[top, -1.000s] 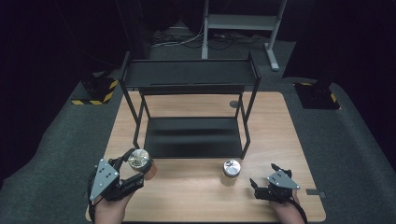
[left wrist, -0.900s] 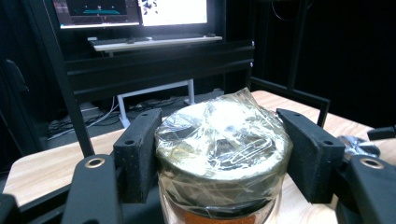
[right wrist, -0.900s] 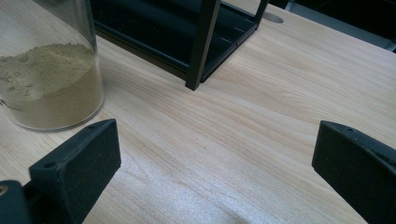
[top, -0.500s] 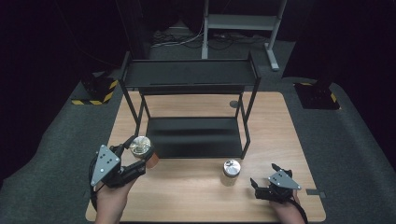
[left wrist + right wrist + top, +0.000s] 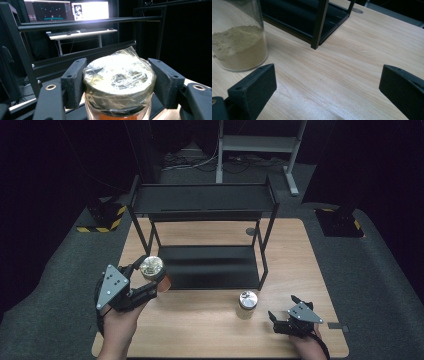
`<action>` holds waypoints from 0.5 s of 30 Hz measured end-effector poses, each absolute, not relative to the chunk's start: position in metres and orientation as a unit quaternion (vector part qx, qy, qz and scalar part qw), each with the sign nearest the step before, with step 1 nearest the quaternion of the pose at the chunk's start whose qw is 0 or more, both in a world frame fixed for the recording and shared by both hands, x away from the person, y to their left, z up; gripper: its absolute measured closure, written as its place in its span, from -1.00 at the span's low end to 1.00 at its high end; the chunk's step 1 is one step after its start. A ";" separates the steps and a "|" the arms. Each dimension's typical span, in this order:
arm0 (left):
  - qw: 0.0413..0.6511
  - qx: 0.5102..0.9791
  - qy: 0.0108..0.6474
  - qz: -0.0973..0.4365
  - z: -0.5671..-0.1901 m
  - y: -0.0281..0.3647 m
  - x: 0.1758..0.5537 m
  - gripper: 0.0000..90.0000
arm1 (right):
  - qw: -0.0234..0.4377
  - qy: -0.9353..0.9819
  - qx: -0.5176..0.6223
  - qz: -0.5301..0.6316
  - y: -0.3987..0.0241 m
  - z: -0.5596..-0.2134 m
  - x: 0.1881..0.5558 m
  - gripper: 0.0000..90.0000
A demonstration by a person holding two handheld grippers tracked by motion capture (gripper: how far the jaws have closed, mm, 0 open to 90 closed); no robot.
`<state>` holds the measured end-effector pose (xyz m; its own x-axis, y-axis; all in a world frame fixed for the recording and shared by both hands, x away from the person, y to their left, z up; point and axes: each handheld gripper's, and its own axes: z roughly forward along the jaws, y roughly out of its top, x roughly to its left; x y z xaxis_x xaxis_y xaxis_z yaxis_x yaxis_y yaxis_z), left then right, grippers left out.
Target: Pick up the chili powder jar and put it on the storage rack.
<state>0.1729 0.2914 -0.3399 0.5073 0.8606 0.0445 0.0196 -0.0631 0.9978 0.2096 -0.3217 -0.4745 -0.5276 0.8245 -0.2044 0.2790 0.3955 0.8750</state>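
My left gripper is shut on a glass jar with orange contents and a plastic-wrapped metal lid. The jar hangs above the table, just left of the black rack's lower shelf. Both pads press on the lid's sides. A second jar with a silver lid and tan powder stands on the table in front of the rack. My right gripper rests low on the table to that jar's right, open, with bare wood between its jaws.
The black two-tier rack takes the middle and back of the wooden table; its front right leg stands near the powder jar. A round hole sits in the table behind the rack. Dark floor surrounds the table.
My left gripper has lifted the orange jar off the table and carried it up and slightly toward the rack. The right gripper and the powder jar have stayed where they were.
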 end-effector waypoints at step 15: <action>0.595 0.631 0.343 0.362 -0.316 0.286 0.194 -0.24 | 0.330 0.773 0.356 0.409 -0.319 -0.474 0.210 -1.00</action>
<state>0.1939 0.2862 -0.3156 0.5037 0.8625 0.0490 0.0023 -0.0581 0.9983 0.2102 -0.3191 -0.4736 -0.5293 0.8200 -0.2179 0.2804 0.4114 0.8672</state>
